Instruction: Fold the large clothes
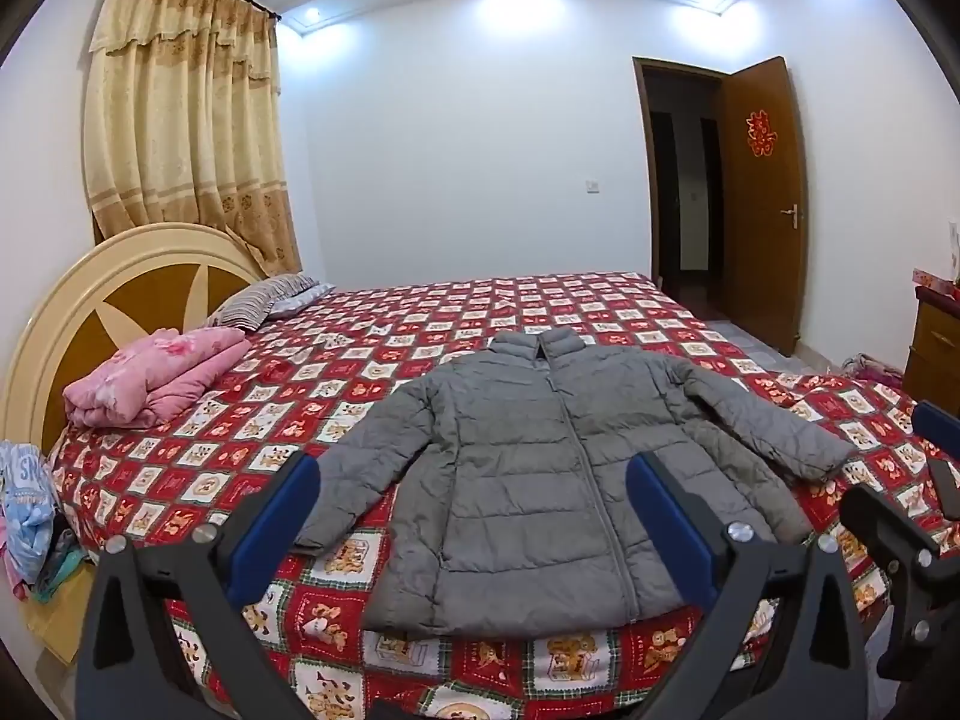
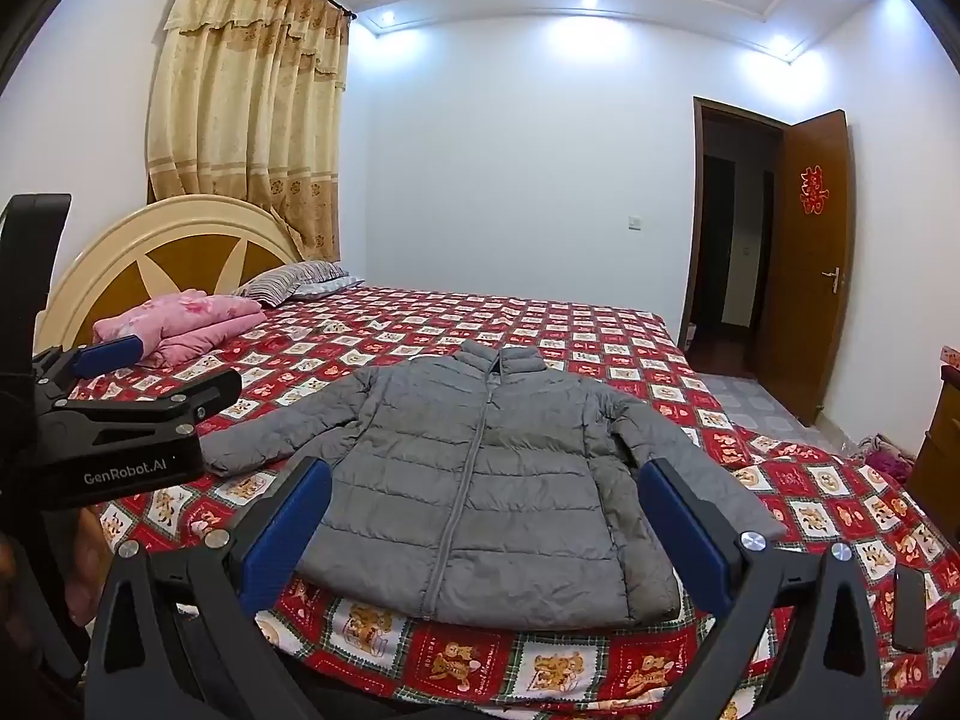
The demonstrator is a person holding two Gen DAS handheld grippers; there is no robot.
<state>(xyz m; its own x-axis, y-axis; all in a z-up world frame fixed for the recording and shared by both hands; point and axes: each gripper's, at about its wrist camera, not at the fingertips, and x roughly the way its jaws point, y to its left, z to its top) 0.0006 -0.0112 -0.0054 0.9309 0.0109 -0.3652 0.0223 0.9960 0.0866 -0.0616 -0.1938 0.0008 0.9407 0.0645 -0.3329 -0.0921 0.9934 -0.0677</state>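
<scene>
1. Bed [image 1: 420,324], the largest thing here, covered by a red patchwork bedspread [image 2: 600,330] with white squares bearing teddy-bear prints. It fills the middle of both wrist views.
2. Cream and brown arched headboard [image 1: 120,282] at the left end of the bed, with a beige patterned curtain [image 1: 186,120] hanging behind it.
3. Brown wooden door [image 2: 819,252] standing open at the far right, a red paper ornament [image 2: 811,189] stuck on it.
4. Grey quilted puffer jacket [image 1: 540,456]: lies flat, front up, zipped, on the near part of the bed. Collar points away from the cameras, hem near the bed's near edge. Both sleeves are spread out to the sides and angled toward the hem.
5. Pink folded blanket [image 1: 162,372] by the headboard, well apart from the jacket. A striped pillow [image 1: 264,300] lies beyond it.
6. Left gripper [image 1: 474,498]: blue-padded fingers [image 1: 282,516] spread wide, nothing between them, held above the jacket's lower half and not touching it. In the right wrist view its body shows at the left edge.
7. Right gripper [image 2: 486,516]: fingers spread wide, empty, held over the jacket's hem region, clear of the cloth.
8. Small heap of pale clothes [image 1: 30,528] beside the bed at the far left.
</scene>
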